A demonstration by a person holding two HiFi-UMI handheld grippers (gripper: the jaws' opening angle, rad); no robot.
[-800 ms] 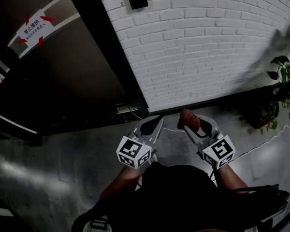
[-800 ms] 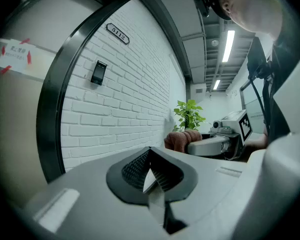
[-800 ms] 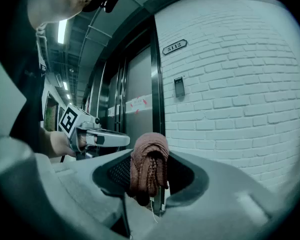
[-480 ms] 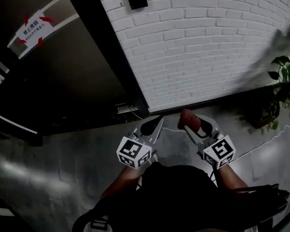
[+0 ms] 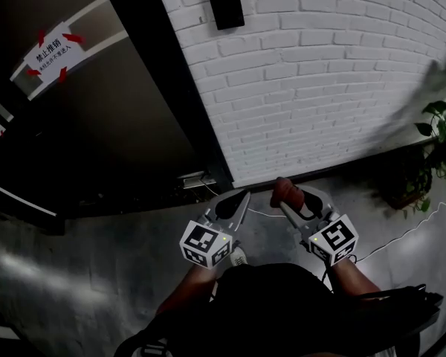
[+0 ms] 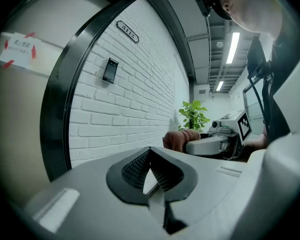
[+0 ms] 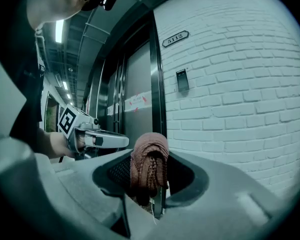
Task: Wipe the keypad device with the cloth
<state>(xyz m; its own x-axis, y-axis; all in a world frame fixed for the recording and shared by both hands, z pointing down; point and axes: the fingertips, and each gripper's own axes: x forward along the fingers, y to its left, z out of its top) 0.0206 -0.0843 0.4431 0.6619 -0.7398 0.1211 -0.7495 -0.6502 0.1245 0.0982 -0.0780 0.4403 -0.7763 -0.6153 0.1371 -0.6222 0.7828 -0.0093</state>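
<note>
White brick wall [image 5: 342, 80] carried the keypad device [image 5: 224, 2], mounted high and apparently unwiped. Well below it, the right tool [image 5: 291, 199] was clamped on the cloth [image 7: 149, 164]. The left tool [image 6: 150, 154] was closed, empty. All wiping remained.

The left gripper [image 5: 236, 201] and the right gripper [image 5: 291, 198] are held side by side, near each other, low before the torso, both pointing forward, their marker cubes nearest the body. The left jaws are closed together with nothing between them. The right jaws clamp a bunched cloth [image 7: 149, 159]. Both bare forearms [image 5: 184, 287] angle inward
</note>
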